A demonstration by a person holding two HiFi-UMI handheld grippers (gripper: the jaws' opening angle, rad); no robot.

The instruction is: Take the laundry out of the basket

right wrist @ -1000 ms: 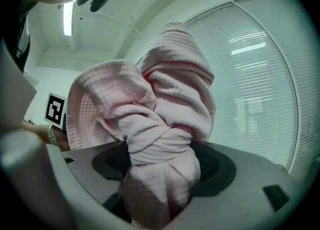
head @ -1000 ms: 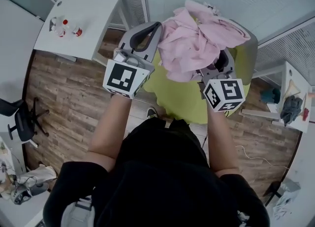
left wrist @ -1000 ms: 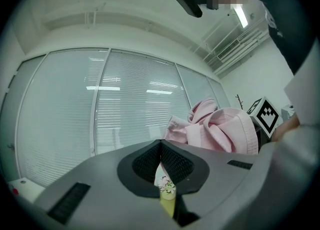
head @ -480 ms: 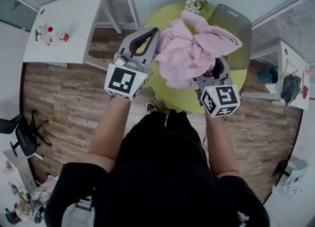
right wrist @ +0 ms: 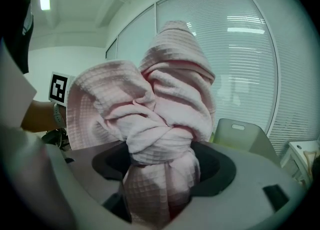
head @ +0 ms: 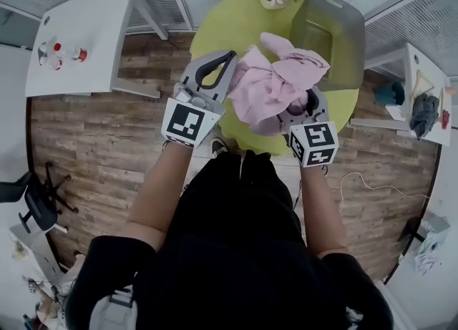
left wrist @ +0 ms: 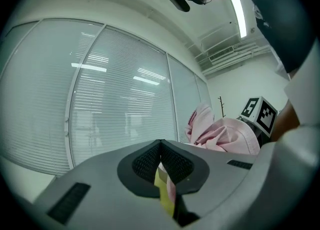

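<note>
The pink towel [head: 268, 85] is out of the basket [head: 333, 35], which looks empty, bunched between the right gripper's [head: 306, 107] wide-set jaws over the green table [head: 222, 24]; left gripper [head: 227, 58] closed, seemingly empty

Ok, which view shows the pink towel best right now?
The right gripper view: the pink towel fills it, bunched between the right gripper's jaws. The head view shows it from above over the green table; the left gripper view catches only a part, off to the right.
</note>
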